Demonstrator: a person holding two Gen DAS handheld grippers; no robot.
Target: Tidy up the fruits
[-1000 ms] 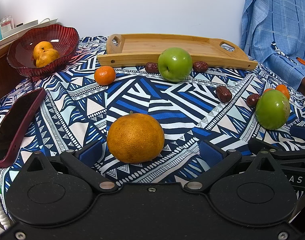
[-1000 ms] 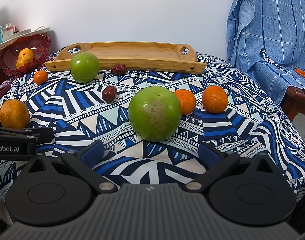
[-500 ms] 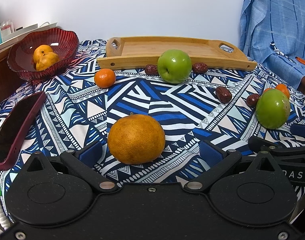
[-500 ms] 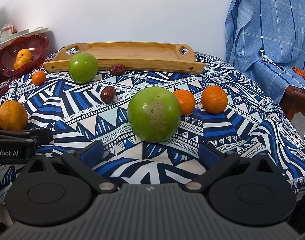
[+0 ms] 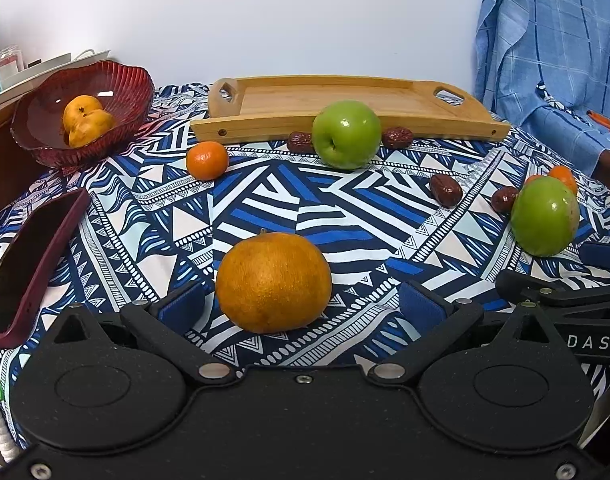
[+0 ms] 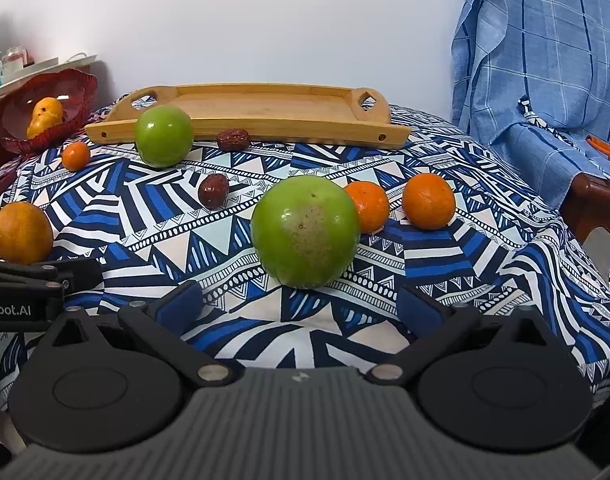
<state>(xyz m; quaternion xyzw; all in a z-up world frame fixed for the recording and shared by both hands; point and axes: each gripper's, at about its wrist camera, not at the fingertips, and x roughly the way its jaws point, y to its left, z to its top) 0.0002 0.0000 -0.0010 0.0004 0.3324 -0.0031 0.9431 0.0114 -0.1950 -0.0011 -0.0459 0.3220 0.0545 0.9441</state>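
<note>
Now the left hand-held gripper point(image 5: 301, 304) stands open around an orange point(image 5: 273, 282) on the bench point(image 5: 265, 196); the right hand-held gripper point(image 6: 299, 304), also open, sits just behind an apple point(image 6: 305, 232), fingers untouching.

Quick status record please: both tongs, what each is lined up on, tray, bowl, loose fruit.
left tongs: open, big orange between the tips, not gripped
right tongs: open, near green apple just ahead
tray: nothing in it
bowl: holds yellow-orange fruit
far green apple: on the cloth by the tray front
small oranges: one near the bowl, two right of the near apple
</note>
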